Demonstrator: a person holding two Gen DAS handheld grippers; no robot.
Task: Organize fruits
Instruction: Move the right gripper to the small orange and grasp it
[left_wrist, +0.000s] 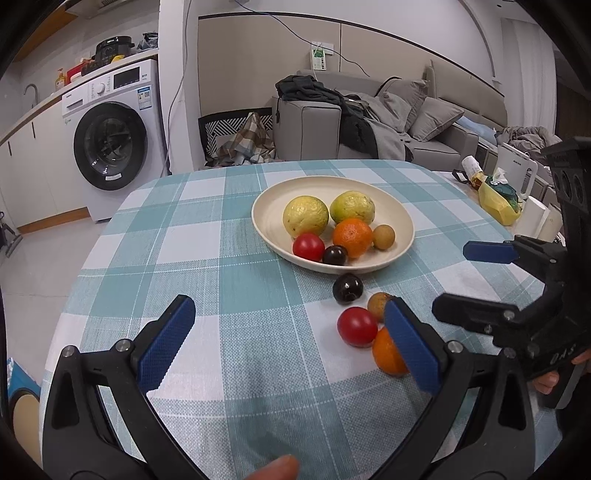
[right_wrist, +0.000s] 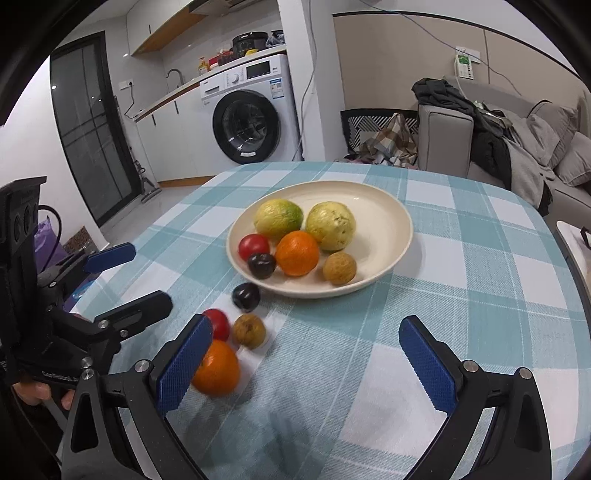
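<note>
A checked tablecloth (left_wrist: 229, 236) covers the table; a cream plate (right_wrist: 384, 206) holds six fruits; both grippers, left gripper (left_wrist: 291, 343) and right gripper (right_wrist: 306, 354), have jaws spread wide, holding nothing; four loose fruits lie beside the plate: orange (right_wrist: 218, 369), tomato (left_wrist: 356, 326), plum (left_wrist: 347, 288), brown fruit (right_wrist: 249, 330); crowded together, one nudged could roll off.

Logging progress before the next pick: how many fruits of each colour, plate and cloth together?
Yellow-green: 2
Orange: 2
Red: 2
Dark purple: 2
Brown: 2
Total: 10
</note>
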